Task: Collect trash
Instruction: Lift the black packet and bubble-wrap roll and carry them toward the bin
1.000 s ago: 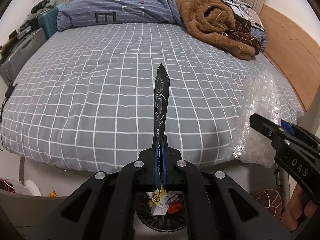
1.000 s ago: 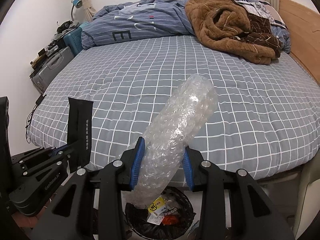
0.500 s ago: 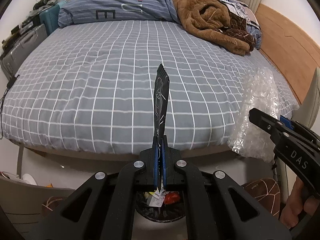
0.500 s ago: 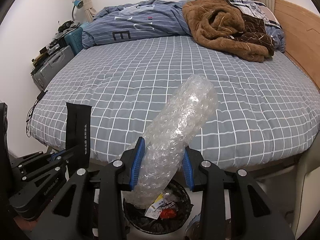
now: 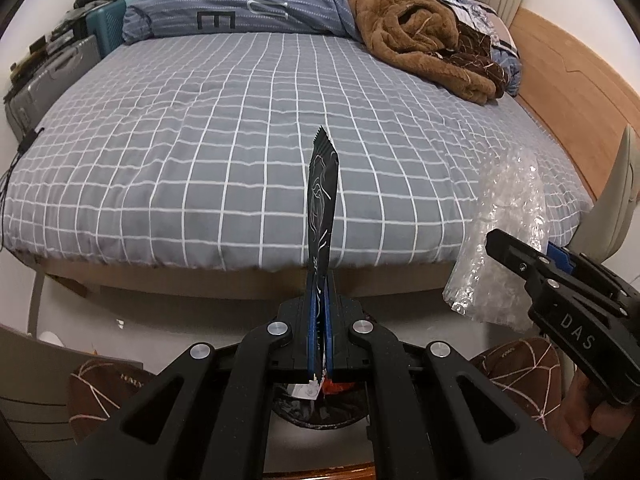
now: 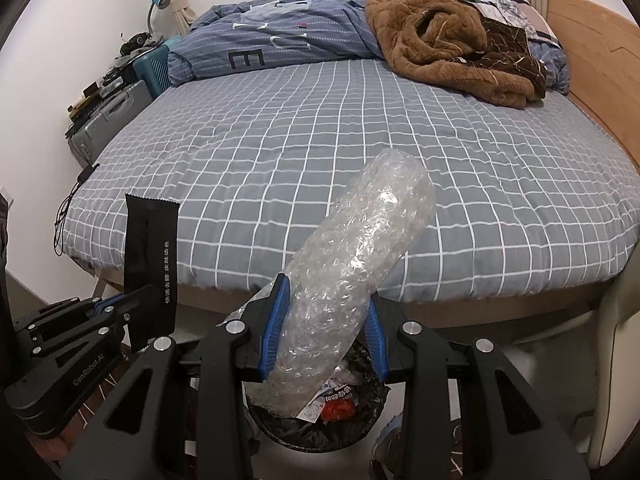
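Note:
My left gripper (image 5: 319, 292) is shut on a black wrapper (image 5: 321, 204), which stands upright between the blue pads; the wrapper also shows in the right wrist view (image 6: 149, 256). My right gripper (image 6: 325, 308) is shut on a roll of clear bubble wrap (image 6: 352, 264), also seen at the right of the left wrist view (image 5: 504, 236). A black-lined trash bin (image 6: 352, 420) with several wrappers inside sits on the floor below both grippers, partly hidden by them; it shows in the left wrist view too (image 5: 320, 408).
A bed with a grey checked sheet (image 5: 240, 140) fills the view ahead, with a brown blanket (image 5: 420, 40) and blue duvet (image 5: 240, 4) at the far end. Suitcases (image 5: 52, 76) stand at the left. Brown slippers (image 5: 516, 372) lie by the bin.
Both grippers have drawn back from the bed and lowered, still holding their items. The bed edge and floor now show more, and the bin sits closer below.

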